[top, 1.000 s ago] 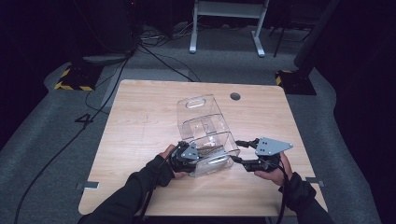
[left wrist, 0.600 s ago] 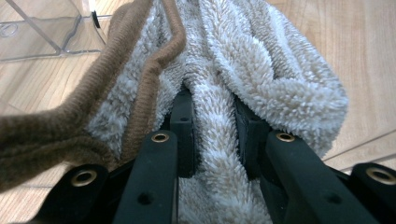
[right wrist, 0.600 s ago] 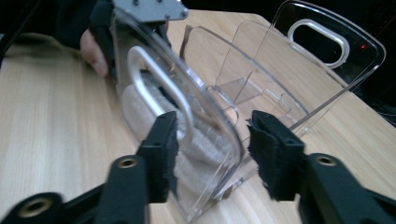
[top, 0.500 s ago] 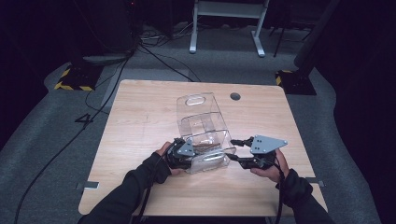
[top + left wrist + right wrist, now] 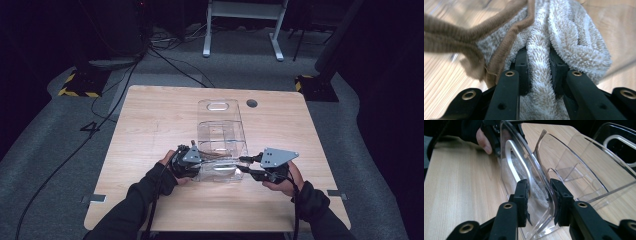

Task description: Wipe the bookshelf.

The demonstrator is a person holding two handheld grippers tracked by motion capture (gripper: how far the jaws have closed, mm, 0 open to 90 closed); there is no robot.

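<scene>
1. The right gripper has just been closing and now clamps the near wall of the clear plastic bin, its pads on either side of the wall beside the white cut-out handle; a second ago its jaws stood apart around that wall
2. The left gripper is clenched on a fold of the cream terry towel, whose brown ribbed edging trails to the left of the jaws
3. In the high view the left gripper sits at the near left corner of the bin and the right gripper at its near right corner, both on the near half of the wooden table
4. The towel shows through the clear wall in the bin's near end; whether it rests on the bin floor I cannot tell
5. Judgement: with the bin now pinned it should not slide, so the towel can be worked in or out against it
</scene>
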